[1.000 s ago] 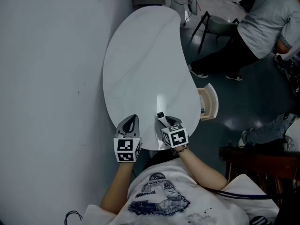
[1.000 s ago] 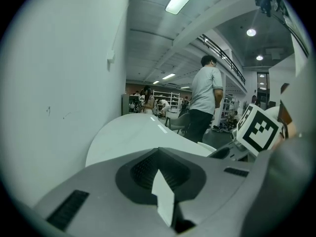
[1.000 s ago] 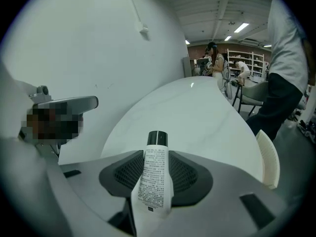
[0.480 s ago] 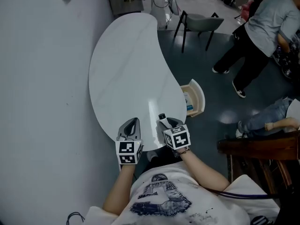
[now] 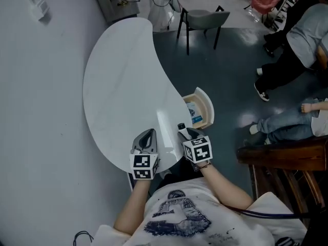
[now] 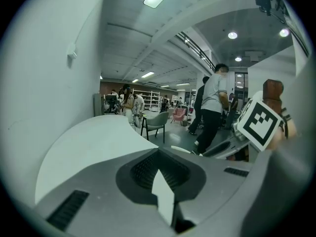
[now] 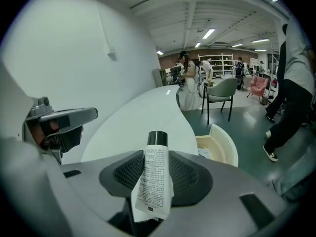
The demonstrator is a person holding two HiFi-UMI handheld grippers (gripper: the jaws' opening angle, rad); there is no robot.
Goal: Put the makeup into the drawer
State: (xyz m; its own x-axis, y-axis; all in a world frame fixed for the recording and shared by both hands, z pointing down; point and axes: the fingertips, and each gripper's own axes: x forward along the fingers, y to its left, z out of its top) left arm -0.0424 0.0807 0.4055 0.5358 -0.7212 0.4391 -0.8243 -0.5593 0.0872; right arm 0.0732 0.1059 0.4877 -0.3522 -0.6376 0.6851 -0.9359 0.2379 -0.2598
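The drawer [image 5: 206,105] stands pulled out from the right edge of the white table [image 5: 118,81], open at the top; a small blue-and-white item [image 5: 193,111] lies inside it, too small to identify. The makeup tube [image 7: 154,179], white with a black cap, is outside the drawer, clamped between the jaws of the right gripper [image 5: 186,134] above the table's near edge, cap pointing forward. The left gripper [image 5: 146,138] is beside it with jaws closed together and nothing between them
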